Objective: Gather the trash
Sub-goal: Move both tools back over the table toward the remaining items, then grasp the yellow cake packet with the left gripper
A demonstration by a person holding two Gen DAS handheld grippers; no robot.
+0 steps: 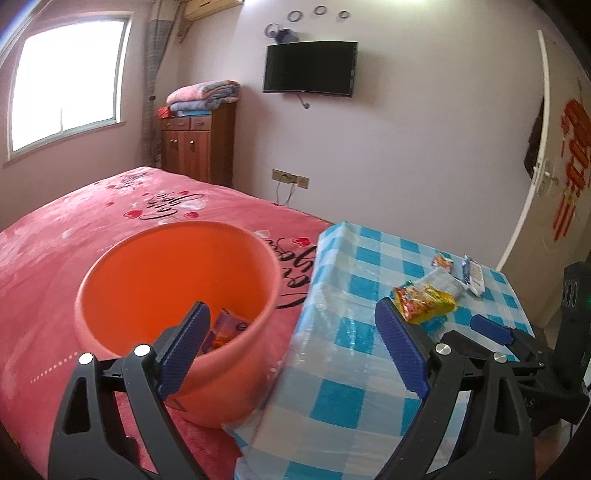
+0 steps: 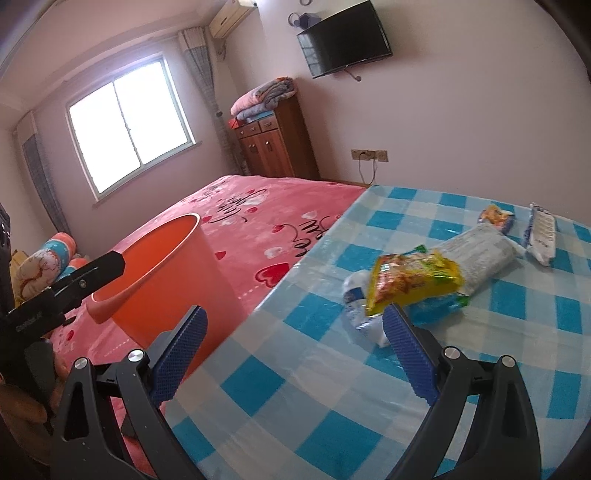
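My left claw [image 1: 291, 314] gapes wide and empty above the orange bin [image 1: 177, 295], while my right claw [image 2: 295, 317], also spread, nears the yellow wrapper [image 2: 413, 280] beside that bin, touching nothing.

a home bedroom: a bed [image 1: 110, 229] under a pink heart-print blanket, a wooden cabinet [image 1: 197, 142] stacked with folded quilts [image 1: 203, 96], a wall-mounted tv [image 1: 309, 68], a curtained window [image 1: 70, 81], an air conditioner [image 2: 231, 16].

1. Orange bin [image 1: 177, 295]: upright on the pink bed, left of the table, a wrapper inside.
2. Yellow snack packet [image 2: 413, 282]: crumpled, lying on other wrappers on the checked table.
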